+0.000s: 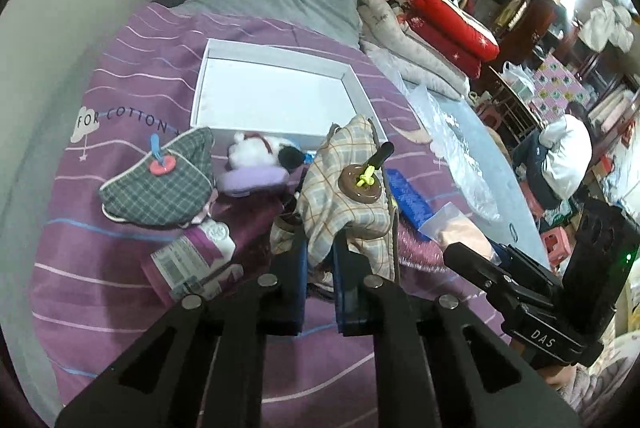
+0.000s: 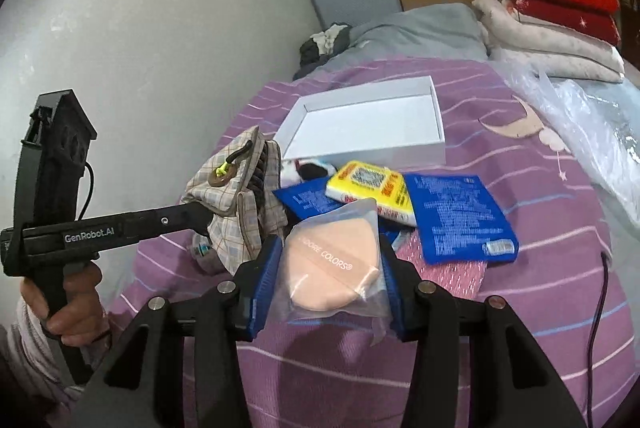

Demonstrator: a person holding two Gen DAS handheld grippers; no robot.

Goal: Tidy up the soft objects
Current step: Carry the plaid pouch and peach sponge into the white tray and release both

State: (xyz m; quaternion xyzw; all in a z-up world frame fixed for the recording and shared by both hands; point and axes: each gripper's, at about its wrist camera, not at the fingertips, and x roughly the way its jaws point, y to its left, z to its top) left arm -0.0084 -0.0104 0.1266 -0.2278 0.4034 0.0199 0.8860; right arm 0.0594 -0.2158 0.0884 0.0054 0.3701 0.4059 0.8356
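White box [image 2: 434,126] on the purple bedspread [image 2: 540,308] holds nothing. Left gripper [image 1: 320,248] clamps the beige plaid pouch [image 1: 344,188] just in front of it. Right gripper [image 2: 328,260] grips a bagged peach puff [image 2: 330,268] above the spread; 2 blue packs [image 2: 460,216] nearby.

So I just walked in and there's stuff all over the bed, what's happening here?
Someone is sorting soft things on the bed with a claw in each hand. The left claw is shut on a beige checked pouch; the right claw is shut on a bagged makeup sponge. The white box behind them holds nothing yet.
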